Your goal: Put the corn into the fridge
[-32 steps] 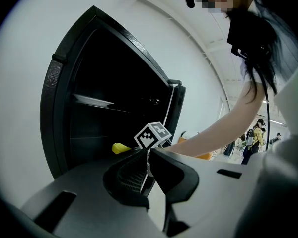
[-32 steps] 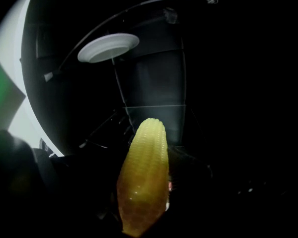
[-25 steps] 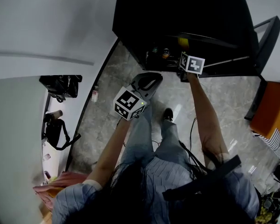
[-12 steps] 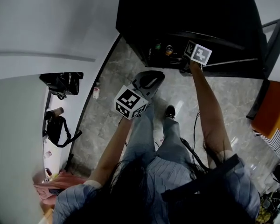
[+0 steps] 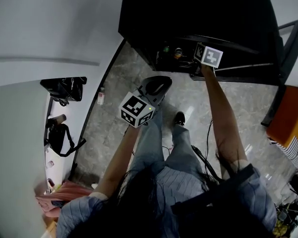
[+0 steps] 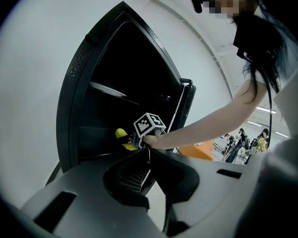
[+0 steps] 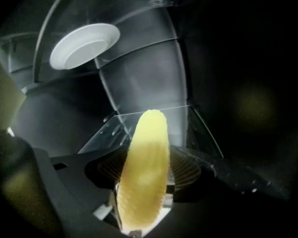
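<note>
1. The black fridge [image 5: 198, 14] stood open. My right tool [image 7: 148, 180] reached inside, its jaws clamped on the lower end of the corn [image 7: 146, 148].
2. The cob's tip seemed to hang by the front edge of a glass shelf [image 7: 188, 120]. If I let go there, I judged the round cob could roll off onto the grey marble floor [image 5: 119, 98].
3. Gripped only low down, it might also have pivoted or slipped.
4. My left tool [image 6: 148, 170] hung outside, jaws together, empty.
5. A white bowl [image 7: 84, 46] sat on a higher shelf, and a white wall [image 5: 49, 24] flanked the fridge.
</note>
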The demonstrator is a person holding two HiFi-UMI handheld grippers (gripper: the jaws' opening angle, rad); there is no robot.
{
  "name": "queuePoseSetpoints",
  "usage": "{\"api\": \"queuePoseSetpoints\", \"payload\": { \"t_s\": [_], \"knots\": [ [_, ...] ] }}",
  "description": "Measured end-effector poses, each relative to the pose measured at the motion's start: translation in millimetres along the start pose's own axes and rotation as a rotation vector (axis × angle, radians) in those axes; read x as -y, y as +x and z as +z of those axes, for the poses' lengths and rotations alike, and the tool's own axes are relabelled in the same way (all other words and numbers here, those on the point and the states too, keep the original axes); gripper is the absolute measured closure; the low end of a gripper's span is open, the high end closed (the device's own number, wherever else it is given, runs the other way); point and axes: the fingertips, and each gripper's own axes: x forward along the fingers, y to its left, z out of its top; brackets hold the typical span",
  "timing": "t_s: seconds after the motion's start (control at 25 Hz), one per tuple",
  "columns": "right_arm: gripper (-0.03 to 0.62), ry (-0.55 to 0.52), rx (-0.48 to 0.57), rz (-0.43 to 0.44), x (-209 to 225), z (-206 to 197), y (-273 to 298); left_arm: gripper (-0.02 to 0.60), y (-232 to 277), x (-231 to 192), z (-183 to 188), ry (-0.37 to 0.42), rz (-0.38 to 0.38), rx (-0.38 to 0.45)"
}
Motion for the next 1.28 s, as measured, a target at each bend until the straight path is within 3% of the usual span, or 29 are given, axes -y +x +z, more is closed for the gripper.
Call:
{"api": "queuePoseSetpoints", "payload": {
  "t_s": [0.28,0.4,0.64,0.72,0.76,1.28],
  "knots": [
    [0.332,-0.049,0.023,0.039,-8.6,-7.0,-11.6,0.574,0.8,1.9,-2.1,-0.016,0.002,0.003],
    [0.332,-0.058,0.046,0.015,-4.0,-7.6,-24.1,0.574,0.6,0.8,-2.8,-0.025,0.007,0.003],
    [0.332,-0.178,0.052,-0.023,-4.2,-32.5,-42.5,0.574,0.7,-3.1,-3.9,-0.039,0.016,0.005],
    [0.363,-0.203,0.058,-0.038,-3.2,-36.5,-44.9,0.574,1.3,-3.7,-5.4,-0.043,0.014,0.002],
    [0.397,-0.207,0.061,-0.042,-2.2,-36.8,-45.3,0.574,1.7,-3.7,-6.1,-0.045,0.013,0.001],
    [0.398,-0.236,0.032,-0.056,8.9,-19.2,-25.1,0.574,2.9,2.5,-12.8,-0.054,-0.007,-0.015]
  ]
}}
